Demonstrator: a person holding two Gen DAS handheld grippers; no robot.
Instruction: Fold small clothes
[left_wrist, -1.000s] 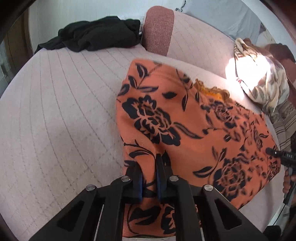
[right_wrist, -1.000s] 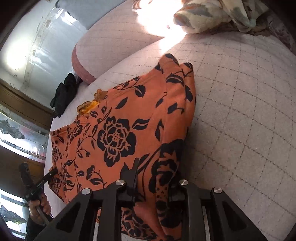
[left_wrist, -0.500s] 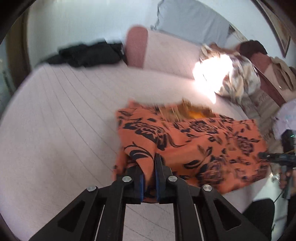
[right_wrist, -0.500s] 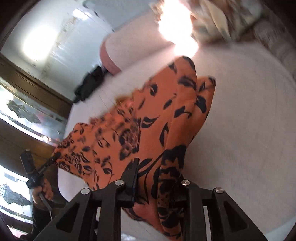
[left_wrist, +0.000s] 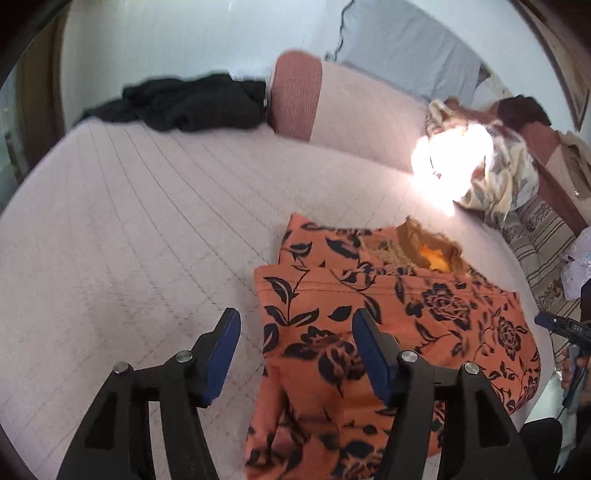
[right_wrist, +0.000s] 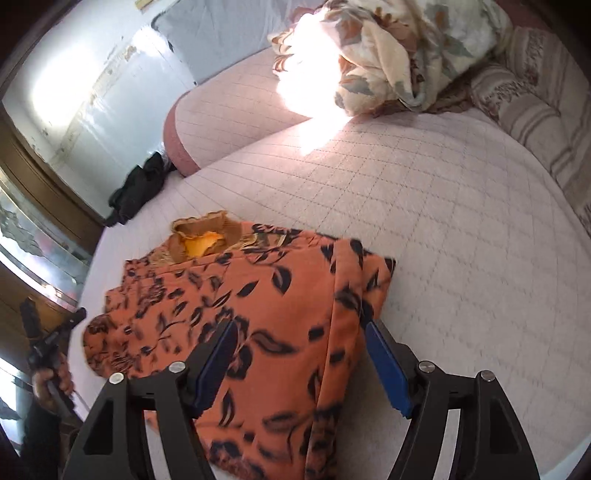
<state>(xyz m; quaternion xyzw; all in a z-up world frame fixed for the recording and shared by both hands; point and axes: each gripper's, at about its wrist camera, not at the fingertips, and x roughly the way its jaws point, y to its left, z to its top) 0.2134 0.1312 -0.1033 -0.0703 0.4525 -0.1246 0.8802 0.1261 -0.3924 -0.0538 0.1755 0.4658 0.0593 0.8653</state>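
Note:
An orange garment with black flowers (left_wrist: 388, 325) lies folded on the pink quilted bed (left_wrist: 129, 221); its yellow-brown collar faces the far side. My left gripper (left_wrist: 295, 332) is open just above the garment's near left corner, holding nothing. In the right wrist view the same garment (right_wrist: 258, 302) lies flat, and my right gripper (right_wrist: 299, 343) is open over its near right edge, holding nothing. The other gripper (right_wrist: 48, 332) shows at the far left of that view.
A black garment (left_wrist: 188, 99) lies at the far left of the bed beside a pink bolster (left_wrist: 295, 96). A crumpled floral blanket (right_wrist: 399, 55) sits at the head, in bright sunlight. Striped cushions (right_wrist: 535, 110) line the right side.
Both grippers were shut on the lifted garment's edge. They brought it down onto the bed in a fold and opened, letting it go.

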